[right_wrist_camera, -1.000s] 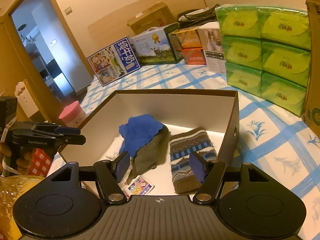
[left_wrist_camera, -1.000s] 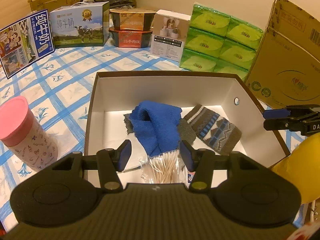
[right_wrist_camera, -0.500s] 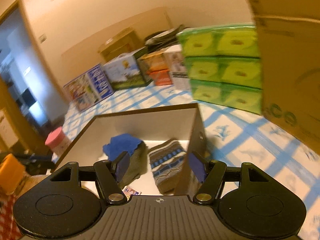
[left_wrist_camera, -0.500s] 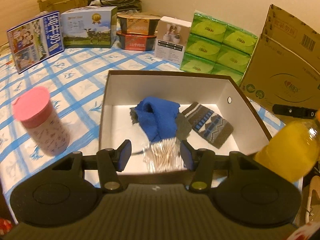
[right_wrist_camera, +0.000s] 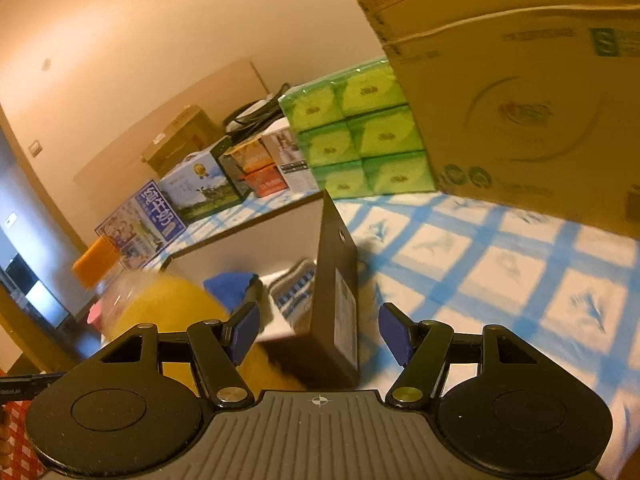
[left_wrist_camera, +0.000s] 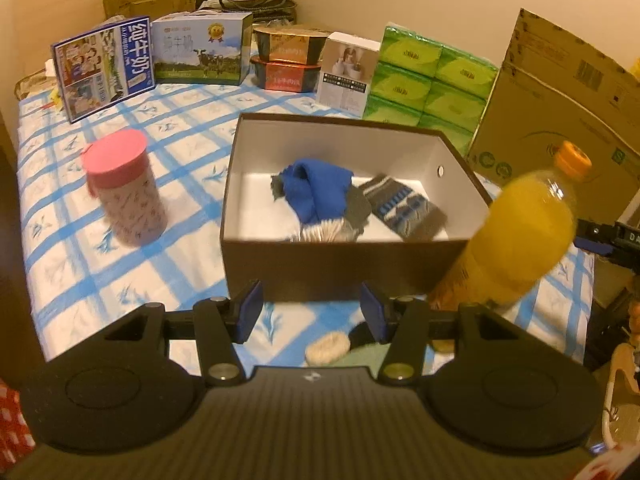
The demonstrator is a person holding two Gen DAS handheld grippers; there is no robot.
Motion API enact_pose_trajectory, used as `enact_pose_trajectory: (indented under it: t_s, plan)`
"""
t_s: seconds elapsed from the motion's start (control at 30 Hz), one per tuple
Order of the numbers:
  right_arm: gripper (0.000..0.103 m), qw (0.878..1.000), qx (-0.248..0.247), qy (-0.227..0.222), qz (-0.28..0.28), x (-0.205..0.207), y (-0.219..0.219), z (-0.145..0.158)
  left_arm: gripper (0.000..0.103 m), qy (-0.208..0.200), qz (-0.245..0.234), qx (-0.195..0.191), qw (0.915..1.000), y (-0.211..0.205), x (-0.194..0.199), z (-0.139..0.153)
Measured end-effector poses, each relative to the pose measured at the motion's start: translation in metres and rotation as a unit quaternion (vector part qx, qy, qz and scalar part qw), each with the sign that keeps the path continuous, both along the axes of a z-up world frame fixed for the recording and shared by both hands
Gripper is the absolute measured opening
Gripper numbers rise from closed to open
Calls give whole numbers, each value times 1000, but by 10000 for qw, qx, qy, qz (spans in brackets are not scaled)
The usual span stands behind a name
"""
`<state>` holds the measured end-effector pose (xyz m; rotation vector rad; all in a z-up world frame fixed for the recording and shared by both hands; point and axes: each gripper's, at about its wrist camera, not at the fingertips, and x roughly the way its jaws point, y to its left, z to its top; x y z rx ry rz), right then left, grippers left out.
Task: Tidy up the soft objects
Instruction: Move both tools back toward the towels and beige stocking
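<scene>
Left gripper hangs spread and empty just short of the dark brown, white-lined cardboard box. Right gripper gapes too, empty, at the box's corner. Inside lie a blue knitted sock and a grey patterned sock, side by side.

Both tools have backed away from the box.

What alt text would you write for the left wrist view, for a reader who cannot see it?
An open left gripper hangs empty before a brown box on a blue-checked cloth. The box holds a blue sock, a patterned grey sock and cotton swabs. A pink-lidded jar stands left, and a blurred orange drink bottle is on the right.
</scene>
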<state>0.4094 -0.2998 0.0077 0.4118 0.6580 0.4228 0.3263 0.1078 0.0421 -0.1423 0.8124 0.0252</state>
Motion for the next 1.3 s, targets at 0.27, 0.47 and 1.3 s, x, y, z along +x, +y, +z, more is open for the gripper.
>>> enact_pose_trajectory:
  t_s: [0.27, 0.47, 1.3]
  plan:
    - [66, 10000, -23, -31, 15, -66, 18, 16, 51, -13, 141, -60, 9999, -4, -47, 7]
    - [66, 9999, -40, -121, 95, -107, 40, 28, 51, -91, 177, 33, 9998, -10, -79, 10]
    - [66, 9923, -859, 50, 893, -202, 121, -4, 51, 330, 252, 171, 9990, -26, -158, -30]
